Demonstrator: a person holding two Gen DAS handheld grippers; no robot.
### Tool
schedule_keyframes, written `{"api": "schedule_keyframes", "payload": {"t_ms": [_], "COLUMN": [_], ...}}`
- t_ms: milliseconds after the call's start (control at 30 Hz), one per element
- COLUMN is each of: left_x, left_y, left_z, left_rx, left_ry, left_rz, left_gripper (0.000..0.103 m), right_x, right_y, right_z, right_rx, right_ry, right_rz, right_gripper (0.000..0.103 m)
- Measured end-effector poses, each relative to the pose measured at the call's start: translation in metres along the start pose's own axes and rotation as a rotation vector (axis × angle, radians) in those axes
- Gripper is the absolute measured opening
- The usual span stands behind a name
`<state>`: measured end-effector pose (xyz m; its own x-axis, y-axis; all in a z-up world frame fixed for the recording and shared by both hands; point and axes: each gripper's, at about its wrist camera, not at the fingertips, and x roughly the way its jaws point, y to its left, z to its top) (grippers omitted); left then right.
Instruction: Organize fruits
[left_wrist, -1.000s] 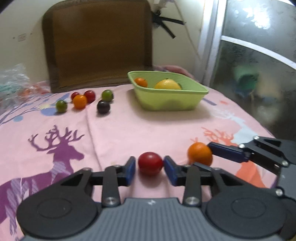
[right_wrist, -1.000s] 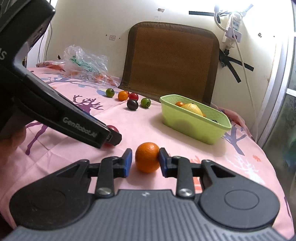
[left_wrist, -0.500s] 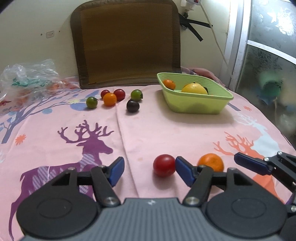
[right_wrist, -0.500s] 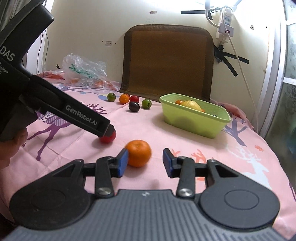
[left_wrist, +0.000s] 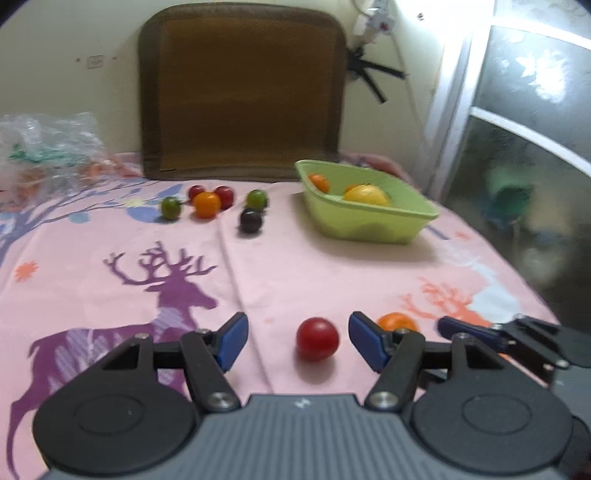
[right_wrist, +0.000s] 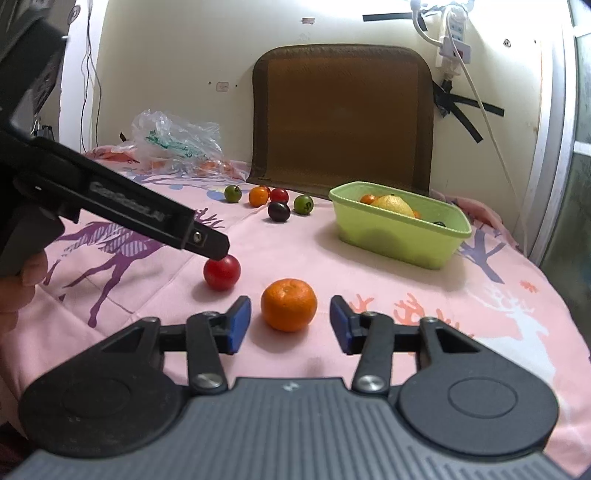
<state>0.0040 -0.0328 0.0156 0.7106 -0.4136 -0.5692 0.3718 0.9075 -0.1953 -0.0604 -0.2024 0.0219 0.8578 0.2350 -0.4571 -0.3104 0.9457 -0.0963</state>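
Left gripper: jaws standing wide apart at the bottom of the left wrist view, gripping nothing; neither pad is touching the fruit between them.
Red fruit: sitting on the pink cloth between the left jaws, lower centre.
Right gripper: also spread wide, holding nothing, bracketing its fruit with gaps on both sides.
Orange: resting on the cloth, lower centre of the right wrist view, just beside the red fruit.
Loose cluster: six small fruits lying mid-frame left, still waiting.
Green basket: sitting upper right, already holding a yellow fruit and small orange ones.
Progress: looking early; eight fruits remaining outside.
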Motion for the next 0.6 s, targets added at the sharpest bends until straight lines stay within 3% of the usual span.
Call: {"api": "schedule_keyframes", "payload": {"t_ms": [267, 433, 467, 533, 600], "left_x": [0.018, 0.029, 0.030, 0.032, 0.034], "left_y": [-0.015, -0.015, -0.015, -0.016, -0.016], "left_z": [-0.005, -0.011, -0.011, -0.009, -0.006], "left_rx": [0.072, 0.082, 0.088, 0.094, 0.088], "left_ry": [0.040, 0.068, 0.065, 0.064, 0.070], "left_rz": [-0.020, -0.017, -0.016, -0.032, -0.046], "left_gripper": [0.057, 0.045, 0.043, 0.031, 0.030], "right_x": [0.017, 0.027, 0.028, 0.028, 0.026], "right_y": [-0.010, -0.013, -0.013, -0.014, -0.015], "right_z": [0.003, 0.004, 0.004, 0.005, 0.005], "right_rx": [0.039, 0.042, 0.042, 0.038, 0.037], "right_ry": [0.053, 0.089, 0.099, 0.098, 0.085], "right_rz": [0.030, 0.058, 0.068, 0.084, 0.083], "right_gripper": [0.051, 0.050, 0.043, 0.039, 0.039]}}
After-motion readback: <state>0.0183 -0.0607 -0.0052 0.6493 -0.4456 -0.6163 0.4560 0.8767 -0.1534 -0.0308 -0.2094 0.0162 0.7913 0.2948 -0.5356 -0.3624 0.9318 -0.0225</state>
